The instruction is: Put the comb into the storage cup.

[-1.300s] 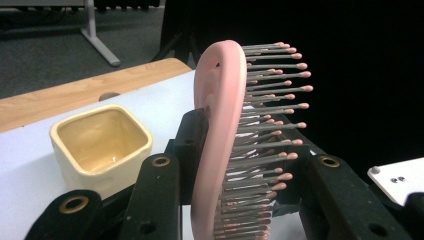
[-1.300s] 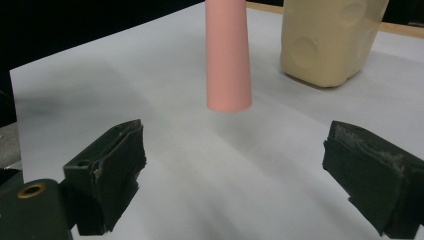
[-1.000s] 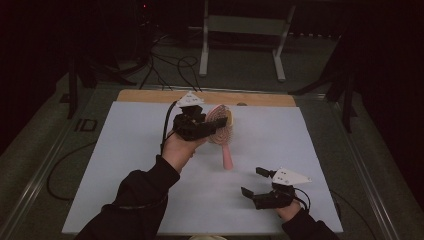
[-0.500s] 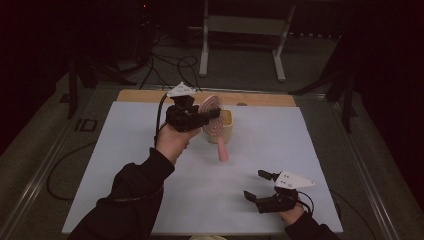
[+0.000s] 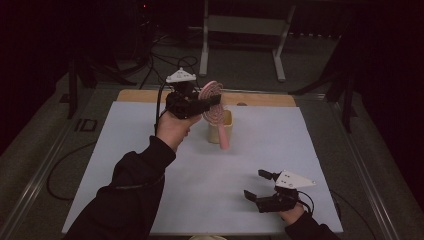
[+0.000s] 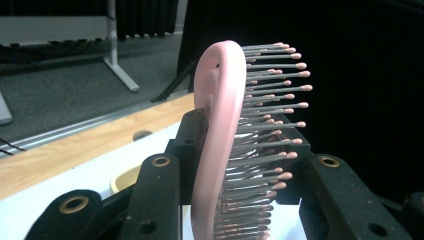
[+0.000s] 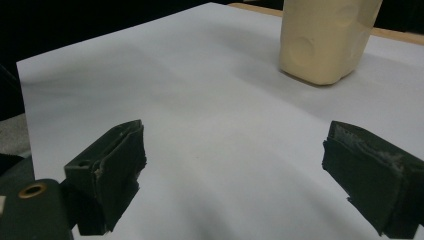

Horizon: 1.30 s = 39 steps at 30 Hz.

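In the high view, a white sheet covers the table, with a strip of bare wooden tabletop showing along its far edge at twelve o'clock. The left gripper is raised above the sheet toward eleven o'clock of its centre, held in the person's left hand, whose dark sleeve comes in from seven o'clock. Its jaws are clamped on the head of a pink hairbrush, which hangs with its handle pointing down toward five o'clock, the handle tip crossing in front of a cream-coloured cup that stands upright on the sheet just beyond centre. I cannot tell whether the handle touches the cup. The right gripper sits low over the sheet at five o'clock, well apart from the cup, with its jaws spread wide and nothing between them. In the left gripper view, the two black jaws press from either side on the hairbrush, its pink back edge curving up toward twelve o'clock and its metal bristles with pink tips fanning toward three o'clock; the rim of the cup peeks out at eight o'clock behind the jaws. In the right gripper view, the jaws stand far apart over bare sheet, released, and the cup stands at one o'clock, some way ahead.
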{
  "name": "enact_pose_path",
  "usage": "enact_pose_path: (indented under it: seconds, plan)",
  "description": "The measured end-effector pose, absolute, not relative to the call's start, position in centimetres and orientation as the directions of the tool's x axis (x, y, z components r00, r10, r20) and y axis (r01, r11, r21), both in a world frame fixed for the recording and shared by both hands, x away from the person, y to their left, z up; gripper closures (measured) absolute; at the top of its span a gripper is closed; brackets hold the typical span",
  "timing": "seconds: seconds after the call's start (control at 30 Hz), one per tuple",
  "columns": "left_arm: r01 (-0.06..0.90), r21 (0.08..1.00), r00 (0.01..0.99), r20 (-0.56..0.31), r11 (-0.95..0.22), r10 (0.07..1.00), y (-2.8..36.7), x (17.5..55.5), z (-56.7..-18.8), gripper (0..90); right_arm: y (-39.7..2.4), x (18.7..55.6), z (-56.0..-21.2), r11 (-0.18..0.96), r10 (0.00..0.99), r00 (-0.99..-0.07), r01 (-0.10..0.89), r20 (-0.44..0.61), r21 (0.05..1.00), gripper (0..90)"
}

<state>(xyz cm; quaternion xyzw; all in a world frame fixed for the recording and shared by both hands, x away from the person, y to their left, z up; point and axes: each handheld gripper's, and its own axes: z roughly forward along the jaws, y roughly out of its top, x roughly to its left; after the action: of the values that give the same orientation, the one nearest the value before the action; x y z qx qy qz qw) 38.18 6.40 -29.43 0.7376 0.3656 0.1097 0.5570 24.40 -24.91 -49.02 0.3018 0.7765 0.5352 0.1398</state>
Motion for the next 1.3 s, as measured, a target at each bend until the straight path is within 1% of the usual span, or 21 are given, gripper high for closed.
enact_pose_path:
  seconds: [0.13,0.3,0.4,0.73,0.9,1.3]
  plan:
    - [0.410,0.905,0.698,-0.233,-0.111,0.677,6.3,38.8,-28.9,65.6,-24.9,24.4,-48.9,0.237,0.618,-0.778,0.323,0.115,0.916,9.8]
    - [0.414,0.905,0.685,-0.241,-0.095,0.688,6.2,39.6,-28.4,65.6,-24.9,24.4,-48.9,0.239,0.619,-0.778,0.321,0.111,0.917,9.8]
    - [0.408,0.908,0.682,-0.231,-0.098,0.694,6.2,39.9,-28.3,65.6,-25.0,24.3,-48.9,0.234,0.618,-0.778,0.325,0.118,0.916,9.8]
    - [0.420,0.904,0.659,-0.239,-0.085,0.713,6.6,41.4,-28.5,65.6,-25.0,24.4,-49.0,0.238,0.617,-0.779,0.322,0.113,0.916,9.9]
    - [0.413,0.909,0.646,-0.247,-0.058,0.723,6.7,42.1,-28.3,65.7,-25.0,24.4,-49.0,0.236,0.616,-0.778,0.327,0.120,0.915,9.9]
    - [0.397,0.916,0.637,-0.238,-0.048,0.733,6.0,43.5,-27.8,65.7,-25.1,24.4,-49.0,0.226,0.614,-0.779,0.328,0.127,0.917,9.9]
